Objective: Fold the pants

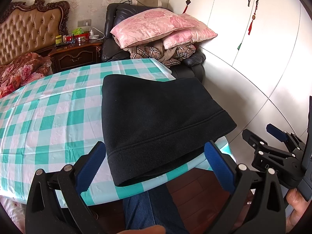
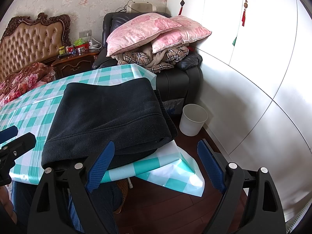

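I see the folded black pants [image 1: 156,120] lying at the desk's [image 1: 48,117] near right corner; my left gripper [image 1: 154,165] and right gripper [image 2: 154,167] both have jaws released, grasping nothing.

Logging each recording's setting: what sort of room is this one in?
Most likely a home bedroom: a bed with a tufted headboard, a nightstand beside it, and white wardrobe doors. The folded black pants lie on a table with a checked cloth.
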`<state>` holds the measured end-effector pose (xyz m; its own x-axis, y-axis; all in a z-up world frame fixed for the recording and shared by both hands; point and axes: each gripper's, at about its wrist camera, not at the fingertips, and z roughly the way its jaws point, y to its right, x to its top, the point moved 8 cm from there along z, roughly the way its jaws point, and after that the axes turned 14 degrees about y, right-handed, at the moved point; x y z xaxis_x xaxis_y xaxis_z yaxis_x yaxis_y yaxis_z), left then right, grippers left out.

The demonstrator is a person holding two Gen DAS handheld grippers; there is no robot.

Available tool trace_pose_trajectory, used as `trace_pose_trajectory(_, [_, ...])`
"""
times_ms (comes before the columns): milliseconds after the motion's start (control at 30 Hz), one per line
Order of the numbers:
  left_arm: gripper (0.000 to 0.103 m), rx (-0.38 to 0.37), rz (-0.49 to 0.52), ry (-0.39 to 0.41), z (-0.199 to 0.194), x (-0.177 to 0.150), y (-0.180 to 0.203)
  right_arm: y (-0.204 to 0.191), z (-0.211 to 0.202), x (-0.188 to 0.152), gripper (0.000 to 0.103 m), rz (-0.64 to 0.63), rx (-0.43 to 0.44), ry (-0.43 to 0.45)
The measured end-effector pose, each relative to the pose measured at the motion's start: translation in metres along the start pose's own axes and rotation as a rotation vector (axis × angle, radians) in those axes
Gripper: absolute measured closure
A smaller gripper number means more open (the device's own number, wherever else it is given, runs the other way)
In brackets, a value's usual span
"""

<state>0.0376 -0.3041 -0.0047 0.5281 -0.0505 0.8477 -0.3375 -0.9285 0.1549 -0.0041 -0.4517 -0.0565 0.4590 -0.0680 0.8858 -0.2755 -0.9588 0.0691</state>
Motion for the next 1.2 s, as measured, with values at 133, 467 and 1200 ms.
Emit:
trace_pose_trajectory(133, [0.002,-0.001,-0.003,-0.002,0.0,0.0,0.002,0.0,0.0,0.0,0.019,0.0,-0.001,0.0])
trace_pose_trajectory(467, [0.002,-0.007,-0.007,-0.005,0.001,-0.002,0.002,0.0,0.0,0.0,0.019,0.001,-0.001,0.0])
trace_pose_trajectory(1200, [0.002,-0.091,-0.04,0.047,-0.012,0.002,-0.005,-0.004,0.001,-0.004,0.016,0.022,0.003,0.007])
